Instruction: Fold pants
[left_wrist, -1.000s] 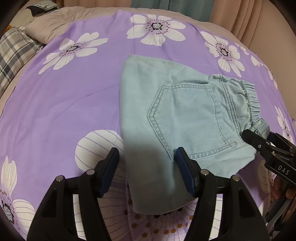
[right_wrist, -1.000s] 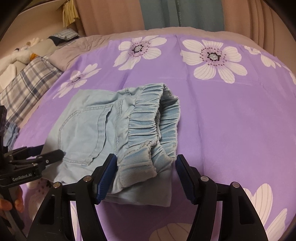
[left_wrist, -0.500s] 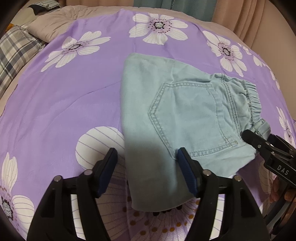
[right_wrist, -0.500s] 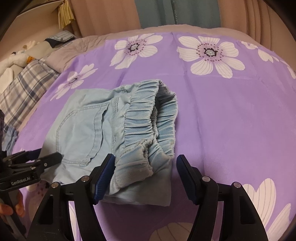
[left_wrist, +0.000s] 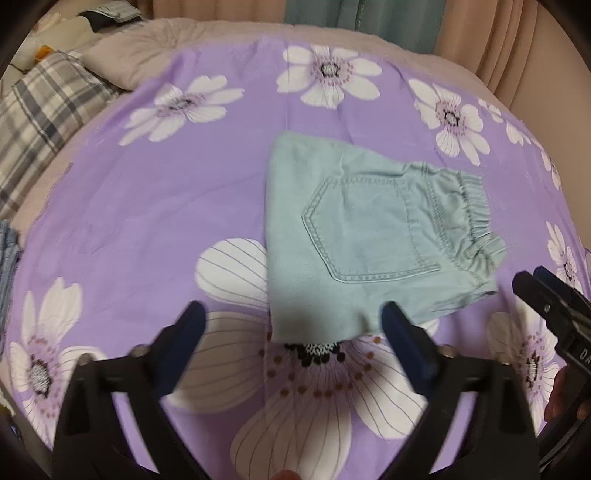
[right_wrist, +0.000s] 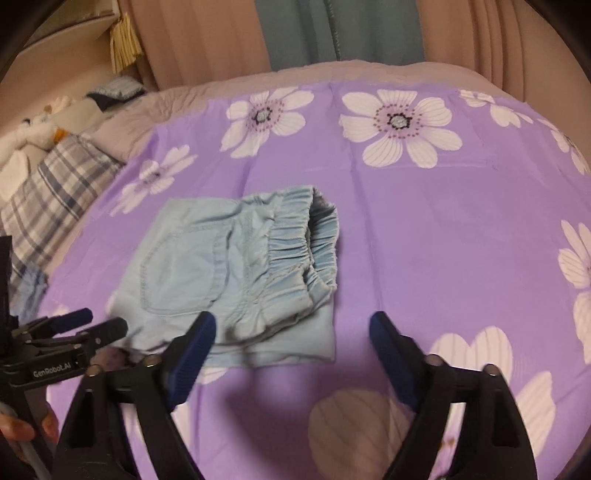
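The light blue pants (left_wrist: 369, 236) lie folded into a small packet on the purple flowered sheet (left_wrist: 147, 206), back pocket up and elastic waistband to the right. My left gripper (left_wrist: 293, 317) hovers above the packet's near edge. Its jaws are opening wide and the pads touch nothing. In the right wrist view the pants (right_wrist: 221, 273) lie left of centre. My right gripper (right_wrist: 293, 325) stands over their near right corner, jaws opening, pads clear of the cloth. Each gripper shows in the other's view: the right gripper (left_wrist: 546, 306) and the left gripper (right_wrist: 92, 328).
A plaid pillow (left_wrist: 44, 122) and a beige blanket (left_wrist: 155, 48) lie at the far left, with soft toys (right_wrist: 33, 129) beyond. Blue cloth (left_wrist: 7, 254) peeks in at the left edge. Curtains (right_wrist: 332, 33) hang behind the bed. A hand (right_wrist: 22, 428) grips the left tool.
Both grippers have drawn back and up from the pants and their jaws have spread wider. The folded pants stay put and now look smaller and farther off.
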